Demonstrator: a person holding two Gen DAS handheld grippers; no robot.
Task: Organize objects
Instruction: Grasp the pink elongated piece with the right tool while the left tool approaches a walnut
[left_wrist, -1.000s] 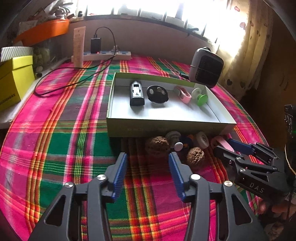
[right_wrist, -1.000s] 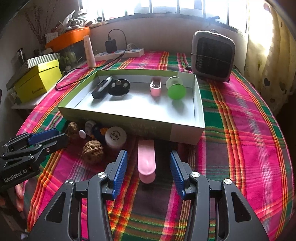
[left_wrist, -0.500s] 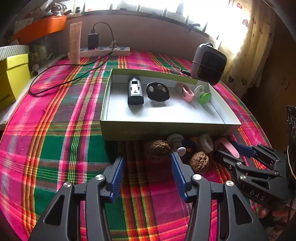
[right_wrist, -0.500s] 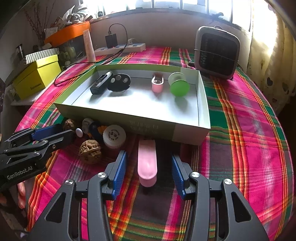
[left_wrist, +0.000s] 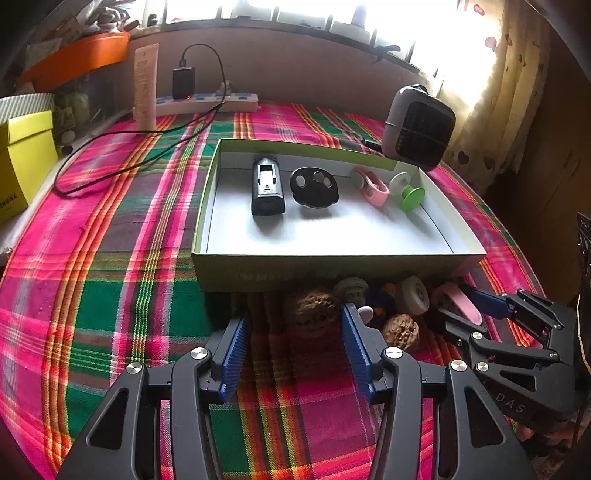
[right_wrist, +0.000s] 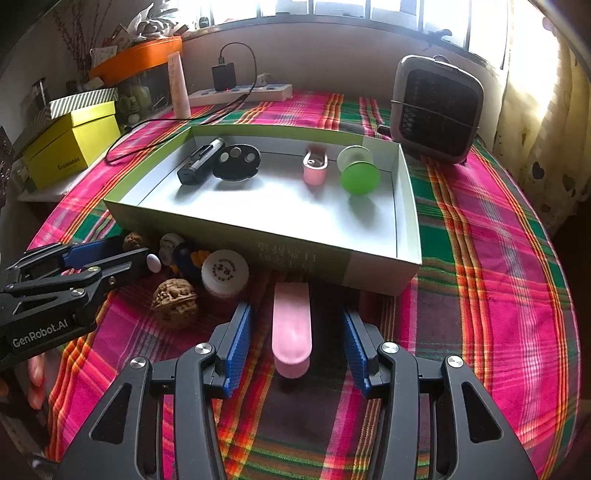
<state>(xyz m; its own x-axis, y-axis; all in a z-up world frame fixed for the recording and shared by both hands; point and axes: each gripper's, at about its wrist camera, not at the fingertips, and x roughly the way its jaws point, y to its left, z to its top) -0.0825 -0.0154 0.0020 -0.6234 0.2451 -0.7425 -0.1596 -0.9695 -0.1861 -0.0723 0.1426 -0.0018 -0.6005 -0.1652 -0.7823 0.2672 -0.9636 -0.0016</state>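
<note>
blue ribbed pads line both pairs of fingers, and both pairs stand parted, clenched on nothing. the right gripper straddles a pink oblong case that lies lengthwise on the plaid tablecloth, a clear gap between the case and each pad. the left gripper hovers low over the cloth with a walnut just ahead of its fingertips, near the right-hand pad, not gripped. beside that nut sit a second walnut, a round white-lidded jar, a small white pebble-like piece and a dark blue and orange item, all huddled against the front wall of the shallow cardboard box. inside the box, along its far wall, lie a black oblong device, a black oval disc with three round insets, a pink ring-shaped holder and a green and white spool. behind the box stand a small grey heater, a power strip with a black charger plugged in, and a yellow box off the table's left edge.
</note>
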